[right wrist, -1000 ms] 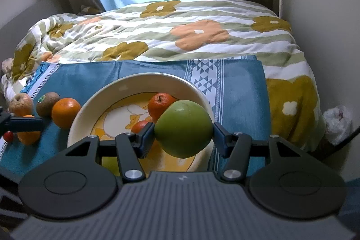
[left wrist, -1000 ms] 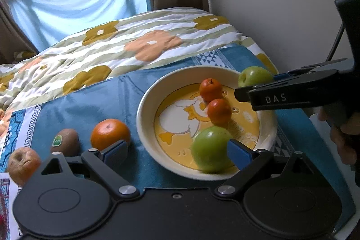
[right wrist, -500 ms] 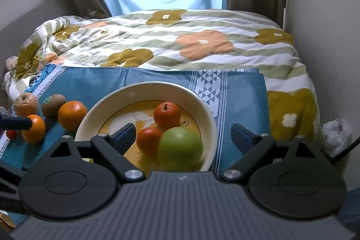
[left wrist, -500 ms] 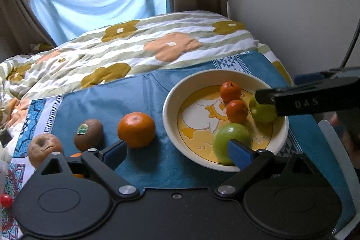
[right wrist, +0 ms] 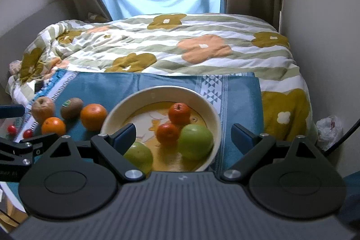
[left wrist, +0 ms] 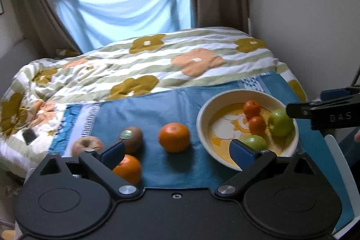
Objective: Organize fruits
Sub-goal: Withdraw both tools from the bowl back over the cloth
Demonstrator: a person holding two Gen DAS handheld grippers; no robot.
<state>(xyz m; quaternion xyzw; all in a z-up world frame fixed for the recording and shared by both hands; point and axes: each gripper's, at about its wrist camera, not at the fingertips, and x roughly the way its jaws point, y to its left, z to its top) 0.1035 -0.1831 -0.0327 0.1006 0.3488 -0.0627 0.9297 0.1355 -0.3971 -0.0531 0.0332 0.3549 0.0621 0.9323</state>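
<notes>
Fruit sorting on a bed, midway: four pieces already in the cream bowl (right wrist: pixel 209 111), namely two green apples (right wrist: pixel 195 141) (right wrist: pixel 138 155) and two small red-orange fruits (right wrist: pixel 180 113) (right wrist: pixel 167 134), all resting on the bowl's yellow floor. Right claw (right wrist: pixel 183 135) spread wide and empty above the bowl's near rim, the larger apple lying free between its blue pads. Left claw (left wrist: pixel 177 151) likewise released, holding nothing, poised left of the bowl over the blue cloth (left wrist: pixel 144 109). Left of the bowl on that cloth, still unsorted: a large orange (left wrist: pixel 174 137) nearest the bowl, a kiwi (left wrist: pixel 131 139) with a sticker farther left, a brownish apple (left wrist: pixel 87 146) beyond it, and a smaller orange (left wrist: pixel 127 169) nearer the camera, partly hidden behind the left claw's pad. Two tiny red fruits (right wrist: pixel 11 129) farthest from the bowl, off the cloth's edge. Likely next pick: the large orange, closest to the bowl and clear of its neighbours. Best done by centring the wide-open pads on its widest part, descending straight, then closing gently, since soft bedding under the cloth may let round fruit roll away. Placement best aimed at the bowl's open left half, low and slow, to avoid knocking the fruit already inside. Right claw better drawn clear of the rim first.
</notes>
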